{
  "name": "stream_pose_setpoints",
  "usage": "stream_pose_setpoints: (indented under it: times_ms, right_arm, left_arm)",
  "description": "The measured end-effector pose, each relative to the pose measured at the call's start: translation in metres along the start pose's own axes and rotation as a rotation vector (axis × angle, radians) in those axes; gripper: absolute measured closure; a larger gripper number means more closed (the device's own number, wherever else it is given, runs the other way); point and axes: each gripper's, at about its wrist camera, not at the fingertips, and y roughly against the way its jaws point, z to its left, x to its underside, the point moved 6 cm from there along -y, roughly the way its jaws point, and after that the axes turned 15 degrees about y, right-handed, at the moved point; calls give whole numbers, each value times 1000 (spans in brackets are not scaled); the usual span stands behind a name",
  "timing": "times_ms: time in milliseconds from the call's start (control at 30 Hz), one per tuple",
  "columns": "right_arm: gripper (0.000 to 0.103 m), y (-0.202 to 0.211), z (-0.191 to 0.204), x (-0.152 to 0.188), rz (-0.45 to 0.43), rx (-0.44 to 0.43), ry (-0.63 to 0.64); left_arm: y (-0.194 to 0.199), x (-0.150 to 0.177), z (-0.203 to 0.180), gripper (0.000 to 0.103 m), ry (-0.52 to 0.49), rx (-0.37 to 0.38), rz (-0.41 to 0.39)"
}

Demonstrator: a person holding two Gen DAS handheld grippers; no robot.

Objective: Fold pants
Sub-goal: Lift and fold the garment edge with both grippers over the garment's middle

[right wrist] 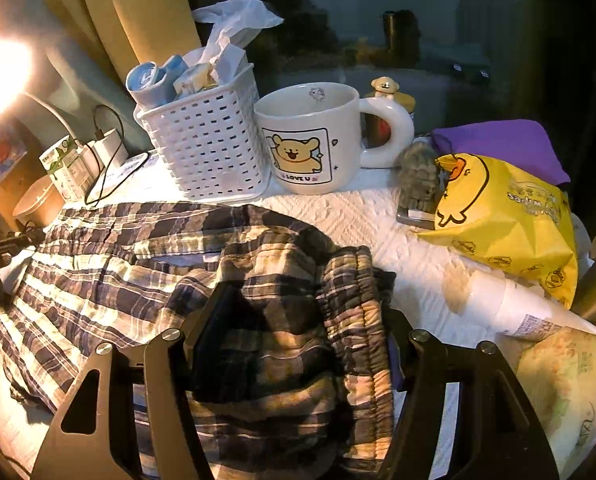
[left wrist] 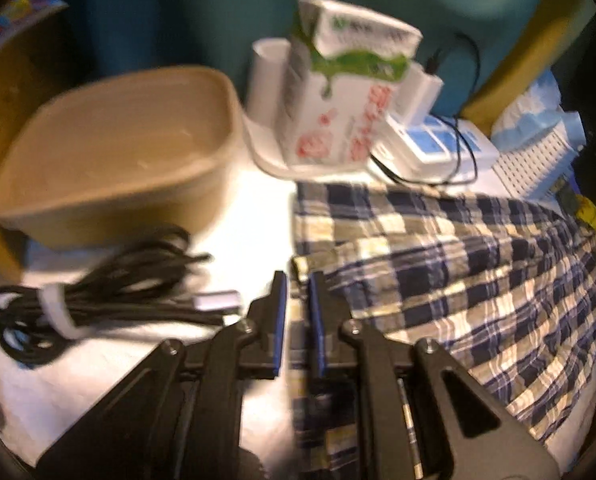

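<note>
Plaid pants spread on cluttered white worktop, both tongs at the cloth

Left tongs (left wrist: 297, 292) stand over the hem edge of the pants (left wrist: 438, 280), jaws narrowly parted and opening, cloth lying between them with no pad seen pressing. Right tongs (right wrist: 298, 312) are spread wide about the bunched waistband, pads apart from it. Beside the pants: coiled black cable (left wrist: 90, 300), white basket (right wrist: 206, 148), mug (right wrist: 314, 136)

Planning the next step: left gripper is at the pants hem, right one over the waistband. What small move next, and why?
Probably draw the left gripper back off the plaid pants. Its jaws are opening with the hem edge between them, laid on the folded cloth, so that fold looks placed. The right gripper stands wide over the bunched waistband, gripping nothing.
</note>
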Motion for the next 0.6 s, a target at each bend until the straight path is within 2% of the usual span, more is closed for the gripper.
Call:
stream_pose_setpoints:
  times_ms: [333,600]
  right_arm:
    - [35,-2,0,2,0,-6,6]
    - [35,-2,0,2,-1,-6,6]
  left_arm:
    - [-2,4,-7,89,-5,47,39]
    - [-6,1,-13,90,-46,44,2]
